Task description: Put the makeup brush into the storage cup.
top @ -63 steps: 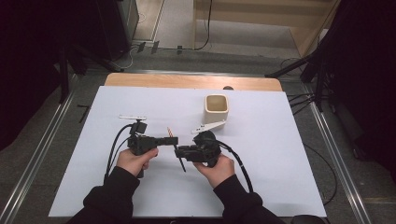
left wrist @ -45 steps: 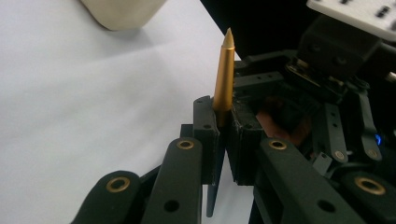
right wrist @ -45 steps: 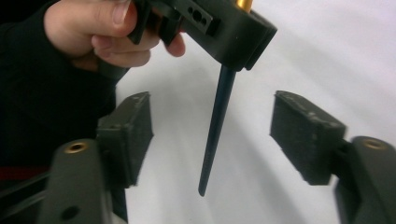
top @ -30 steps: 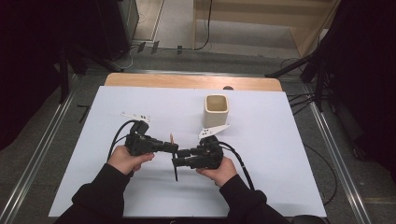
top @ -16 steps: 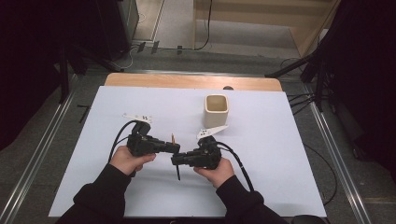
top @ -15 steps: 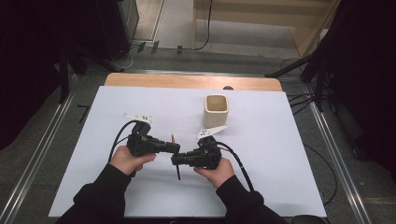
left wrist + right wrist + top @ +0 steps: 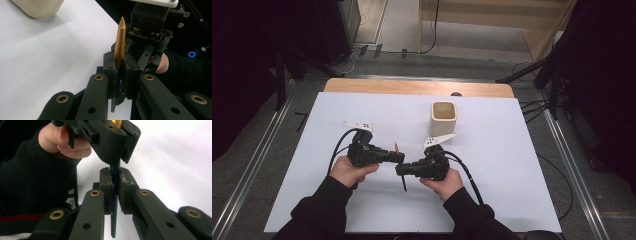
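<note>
The left gripper [image 7: 398,157] is clamped on the gold barrel [image 7: 119,42] of a pen, whose pointed tip stands clear above its jaws in the left gripper view. Just beyond those jaws, nose to nose with them, the right gripper [image 7: 401,170] is closed on the pen's dark cap [image 7: 114,202], a slim dark-blue piece that runs down between its 2 pads and hangs out below them.

Over the last 2 seconds the 2 grippers have drifted a little toward the person and sunk closer to the white table [image 7: 512,165]. The grips themselves have not altered: gold end in the left jaws, dark end in the right. In the right gripper view the dark piece still meets the left gripper's jaws with no gap that I can make out, so I judge the 2 halves are still joined, or barely started apart, and the pull is still to come.

Well beyond the right gripper, on its far side, stands the beige cup [image 7: 444,118], upright and open, not touched by either gripper. It looks the likely place for a pen part once separated.
</note>
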